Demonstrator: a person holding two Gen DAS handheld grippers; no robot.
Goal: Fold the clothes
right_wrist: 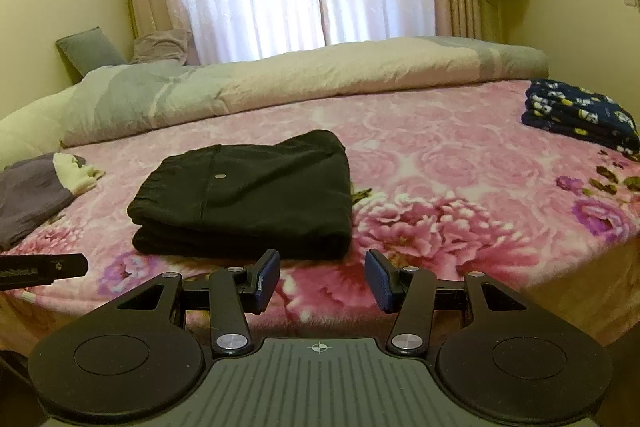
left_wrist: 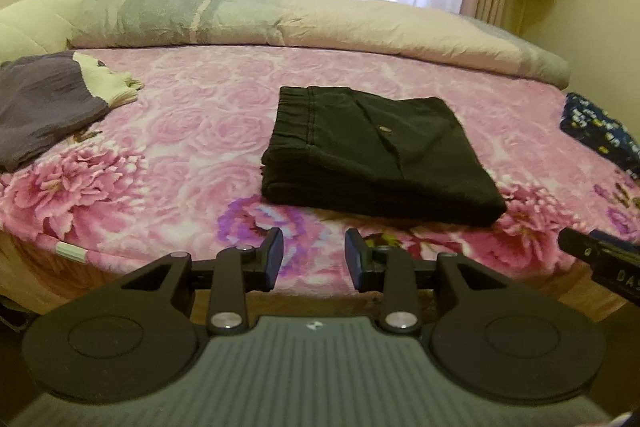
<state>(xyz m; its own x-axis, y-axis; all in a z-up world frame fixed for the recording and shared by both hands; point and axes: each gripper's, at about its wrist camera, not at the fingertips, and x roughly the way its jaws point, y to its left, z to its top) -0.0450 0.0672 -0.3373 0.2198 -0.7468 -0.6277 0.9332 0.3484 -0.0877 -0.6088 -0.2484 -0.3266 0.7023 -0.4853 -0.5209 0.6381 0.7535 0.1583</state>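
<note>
Folded black trousers [left_wrist: 380,151] lie on the bed [left_wrist: 192,131]. Left gripper [left_wrist: 314,255] and right gripper [right_wrist: 322,277] hover before them, jaws parted, grasping nothing.

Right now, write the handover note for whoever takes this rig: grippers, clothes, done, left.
Left gripper: open, empty, short of the bed's near edge.
Right gripper: open, empty, beside it.
Black trousers: folded, flat mid-bed on the pink floral blanket.
Navy printed garment: folded stack at the right edge.
Purple and cream garment: lying loose at the left, unfolded.
Left to do: probably fold that one.
</note>
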